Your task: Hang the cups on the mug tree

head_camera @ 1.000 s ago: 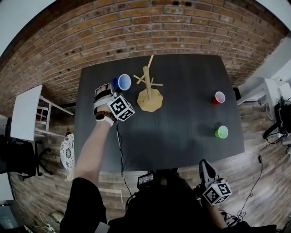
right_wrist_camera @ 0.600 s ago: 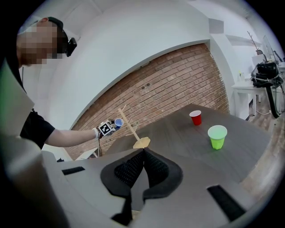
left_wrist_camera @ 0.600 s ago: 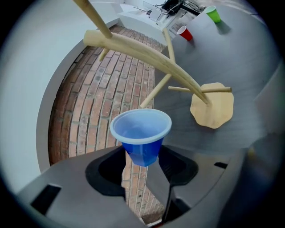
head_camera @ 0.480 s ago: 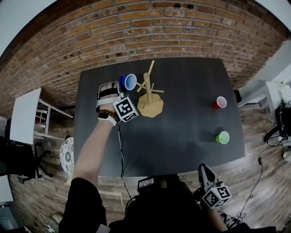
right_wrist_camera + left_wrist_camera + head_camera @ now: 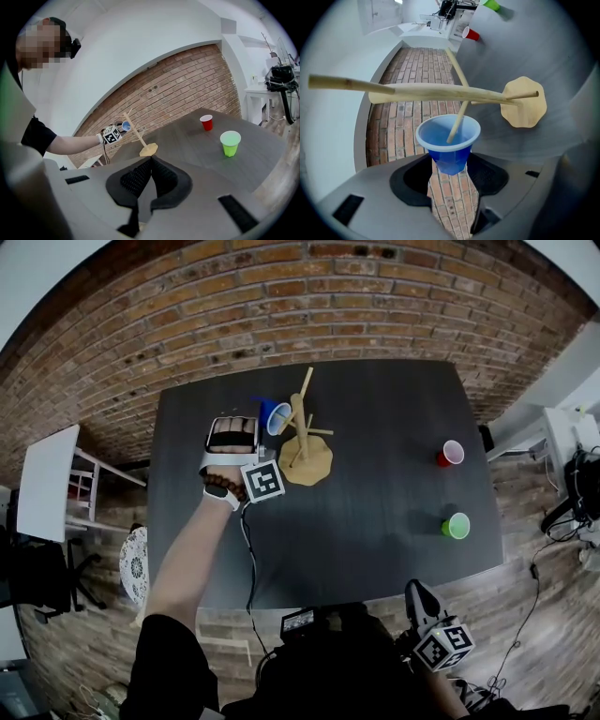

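Grip on the blue cup (image 5: 449,140) by the left gripper (image 5: 450,163), fingers (image 5: 415,180) clamped on its narrow base end. Holds it on its side above the counter (image 5: 375,502), mouth turned toward the mug tree (image 5: 305,432), with the tip of one wooden peg (image 5: 457,123) reaching inside the rim (whether it touches the inner wall, cannot tell). Round tree base flat on the dark counter, toward the far edge. Red cup (image 5: 451,453) and green cup (image 5: 456,526) upright on the right part of the counter, well apart from the tree, green nearer the person. Right gripper (image 5: 149,176) low beside the near edge, off the counter, fingers pressed together and empty.
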Tool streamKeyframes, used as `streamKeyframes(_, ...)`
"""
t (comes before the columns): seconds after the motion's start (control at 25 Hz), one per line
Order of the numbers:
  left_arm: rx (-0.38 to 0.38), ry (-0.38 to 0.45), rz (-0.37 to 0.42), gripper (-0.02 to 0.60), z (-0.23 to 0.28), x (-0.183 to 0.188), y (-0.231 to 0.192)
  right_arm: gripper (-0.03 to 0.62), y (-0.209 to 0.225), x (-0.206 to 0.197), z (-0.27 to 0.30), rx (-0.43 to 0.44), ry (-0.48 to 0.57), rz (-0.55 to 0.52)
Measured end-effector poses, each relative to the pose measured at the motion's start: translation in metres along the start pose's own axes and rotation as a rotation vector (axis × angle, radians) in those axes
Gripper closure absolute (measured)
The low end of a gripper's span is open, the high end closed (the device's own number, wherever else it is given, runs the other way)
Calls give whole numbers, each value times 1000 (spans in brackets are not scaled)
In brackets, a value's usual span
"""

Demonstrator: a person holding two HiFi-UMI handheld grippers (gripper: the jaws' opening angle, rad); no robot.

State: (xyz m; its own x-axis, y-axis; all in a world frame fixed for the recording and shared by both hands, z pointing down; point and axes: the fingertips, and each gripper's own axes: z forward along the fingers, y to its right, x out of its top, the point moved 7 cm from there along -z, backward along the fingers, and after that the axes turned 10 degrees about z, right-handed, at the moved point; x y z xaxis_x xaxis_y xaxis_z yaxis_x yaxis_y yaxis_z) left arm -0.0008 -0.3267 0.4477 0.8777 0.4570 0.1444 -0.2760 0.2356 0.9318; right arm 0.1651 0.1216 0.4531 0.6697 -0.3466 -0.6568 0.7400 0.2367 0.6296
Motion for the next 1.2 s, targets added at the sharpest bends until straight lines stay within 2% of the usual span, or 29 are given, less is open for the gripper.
streamKeyframes(0.08, 9, -24, 64, 341, -3, 0, 3, 569, 0, -1, -1, 1, -2, 15)
streamKeyframes(0.2, 54, -112, 250, 341, -6, -6, 2, 569, 2, -2, -2, -5, -1, 35)
streamKeyframes(0.28, 65, -116, 285, 341, -8, -4, 6, 569, 3, -2, -3, -12, 0, 44)
streamKeyframes(0.44, 71, -111, 300, 341, -11, -3, 16, 569, 3, -6, -4, -19, -2, 53)
streamKeyframes(0.88, 41, -106, 264, 341, -25, -5, 25, 569, 1, -14, -10, -13, 8, 52)
streamKeyframes(0.96, 11, -66, 186, 341, -33, -4, 28, 569, -1, -15, -12, -11, 12, 49)
streamKeyframes(1.04, -9, -7, 50, 341, -44, -3, 28, 569, -4, -16, -13, -7, 15, 48)
streamKeyframes(1.12, 36, -16, -5, 341, -61, -10, 21, 569, -6, -16, -15, -3, 20, 45)
streamKeyframes(1.2, 102, -44, -18, 341, -78, -15, 12, 569, -6, -16, -18, -3, 25, 41)
